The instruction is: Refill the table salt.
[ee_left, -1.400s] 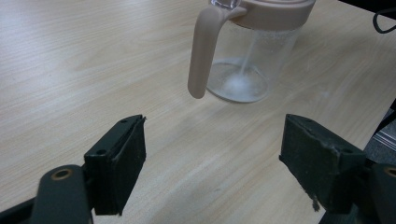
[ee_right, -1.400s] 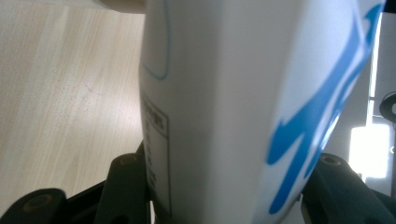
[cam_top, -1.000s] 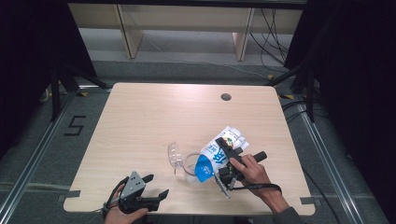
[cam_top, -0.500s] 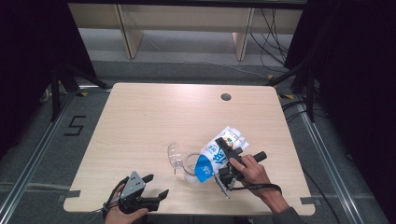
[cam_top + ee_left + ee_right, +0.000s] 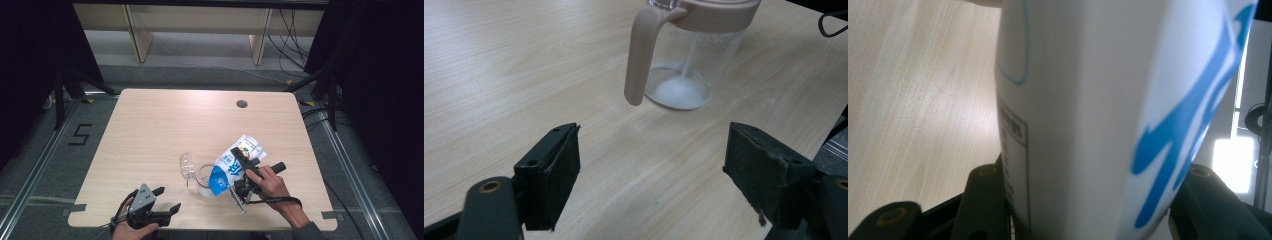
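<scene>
Near the surface's front edge, right gripper (image 5: 243,167) clamps a tilted milk carton (image 5: 231,166) over a clear pitcher (image 5: 204,178). Left gripper (image 5: 166,199), front-left, jaws spread, empty.

black "5" marked on the grey floor (image 5: 47,150) left of the table (image 5: 150,130). milk carton (image 5: 232,167) carries big blue characters on white, not legible; colourful print at its upper end, too small to read. in the right gripper view the carton's side has a boxed panel of fine print, blurred, unreadable.
</scene>
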`<state>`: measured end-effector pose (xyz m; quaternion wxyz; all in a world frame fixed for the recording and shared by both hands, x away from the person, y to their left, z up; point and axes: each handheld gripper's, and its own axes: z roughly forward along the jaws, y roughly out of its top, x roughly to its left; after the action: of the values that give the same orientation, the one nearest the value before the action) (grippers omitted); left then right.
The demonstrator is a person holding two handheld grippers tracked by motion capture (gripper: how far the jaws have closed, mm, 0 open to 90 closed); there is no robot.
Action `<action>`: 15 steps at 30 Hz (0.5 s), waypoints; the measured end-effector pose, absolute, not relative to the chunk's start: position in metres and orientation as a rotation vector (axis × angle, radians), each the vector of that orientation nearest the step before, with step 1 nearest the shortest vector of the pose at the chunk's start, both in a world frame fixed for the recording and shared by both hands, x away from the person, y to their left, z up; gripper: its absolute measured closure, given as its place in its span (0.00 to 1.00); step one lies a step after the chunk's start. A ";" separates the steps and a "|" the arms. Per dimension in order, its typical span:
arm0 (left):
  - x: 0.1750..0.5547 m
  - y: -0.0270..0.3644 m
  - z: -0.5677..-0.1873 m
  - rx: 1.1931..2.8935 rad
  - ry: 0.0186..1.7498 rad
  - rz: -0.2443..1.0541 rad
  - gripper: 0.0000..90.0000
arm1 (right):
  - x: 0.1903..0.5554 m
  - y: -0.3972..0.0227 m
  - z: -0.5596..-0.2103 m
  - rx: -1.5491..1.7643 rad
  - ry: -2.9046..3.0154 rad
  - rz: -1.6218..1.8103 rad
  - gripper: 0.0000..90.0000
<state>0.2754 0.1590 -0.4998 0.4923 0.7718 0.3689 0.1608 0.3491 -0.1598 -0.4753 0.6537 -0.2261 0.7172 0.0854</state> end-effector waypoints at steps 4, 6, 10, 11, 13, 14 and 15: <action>0.275 0.159 -0.499 1.879 0.897 0.397 0.24 | 0.349 -0.160 -0.475 -0.513 1.624 0.192 0.59; 0.275 0.159 -0.500 1.873 0.896 0.389 0.24 | 0.349 -0.160 -0.476 -0.518 1.617 0.194 0.59; 0.275 0.159 -0.499 1.879 0.898 0.396 0.24 | 0.349 -0.160 -0.475 -0.518 1.617 0.193 0.59; 0.275 0.159 -0.500 1.873 0.895 0.391 0.24 | 0.349 -0.160 -0.475 -0.518 1.617 0.193 0.59; 0.275 0.159 -0.500 1.873 0.896 0.391 0.24 | 0.349 -0.160 -0.475 -0.521 1.613 0.190 0.59; 0.275 0.159 -0.500 1.873 0.895 0.391 0.24 | 0.349 -0.160 -0.475 -0.521 1.612 0.189 0.59; 0.275 0.159 -0.500 1.872 0.897 0.390 0.24 | 0.349 -0.160 -0.475 -0.521 1.613 0.190 0.59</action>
<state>0.2752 0.1589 -0.4997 0.4922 0.7716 0.3697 0.1605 0.3490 -0.1600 -0.4750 0.6580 -0.2301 0.7121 0.0839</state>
